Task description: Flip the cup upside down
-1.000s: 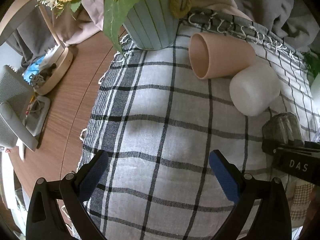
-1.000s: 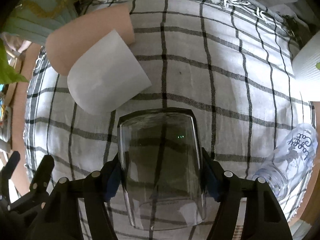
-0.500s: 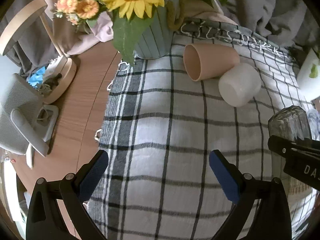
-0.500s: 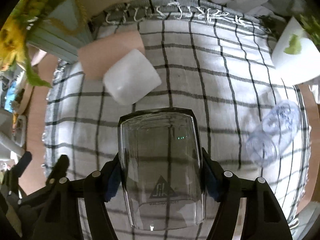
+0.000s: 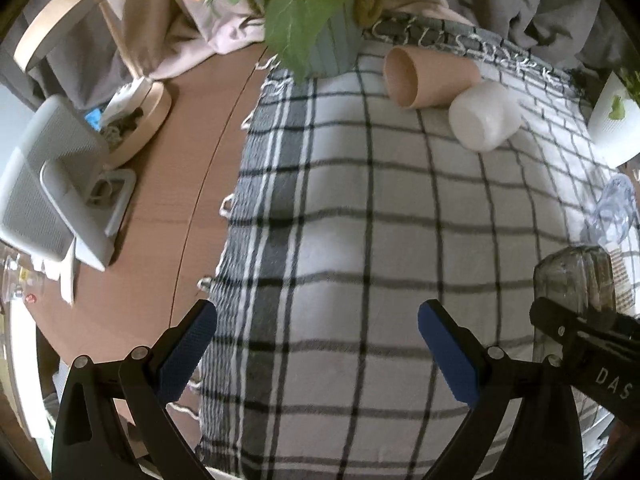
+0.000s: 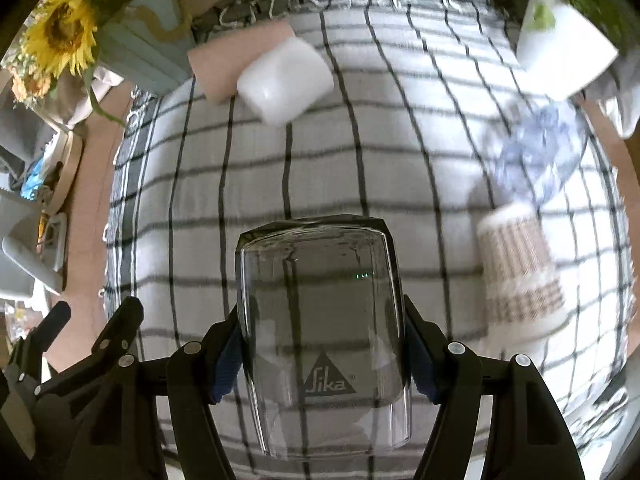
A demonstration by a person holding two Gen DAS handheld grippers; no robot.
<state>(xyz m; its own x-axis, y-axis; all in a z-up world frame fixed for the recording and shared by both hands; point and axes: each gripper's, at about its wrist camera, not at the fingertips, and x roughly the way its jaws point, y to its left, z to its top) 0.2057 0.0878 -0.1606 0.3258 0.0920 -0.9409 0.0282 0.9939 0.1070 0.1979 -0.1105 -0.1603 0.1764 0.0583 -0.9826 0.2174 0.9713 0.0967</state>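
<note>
my right hand-held gripper (image 6: 322, 354) was clamped on the clear glass cup (image 6: 322, 332), its blue pads pressed to both sides of the glass, a "sika" logo showing on the wall. the cup was held up above the checked cloth (image 6: 360, 168), and in the left wrist view it appeared at the right edge, standing tall in the black fingers. my left hand-held gripper (image 5: 316, 348) hung with its blue pads wide apart and nothing between them, over the near part of the cloth.

the surface was a round wooden table (image 5: 188, 184), bare on its left side and covered on the right by the grey, white and black cloth with a fringed far edge. on the cloth at the far side a peach cup (image 5: 428, 76) lay on its side, mouth toward the left, touching a white cup (image 5: 484, 116) that also lay on its side. a pale blue ribbed vase (image 5: 332, 48) with sunflowers stood just beside the peach cup. a white plant pot (image 5: 612, 120) stood at the far right, a clear plastic bottle (image 6: 540, 156) lay near it, and a patterned cup (image 6: 520, 272) sat just below the bottle. on the bare wood were a round wooden tray (image 5: 140, 120) of small items and a grey stand (image 5: 52, 184). crumpled grey fabric (image 5: 540, 4) filled the background behind the table.
</note>
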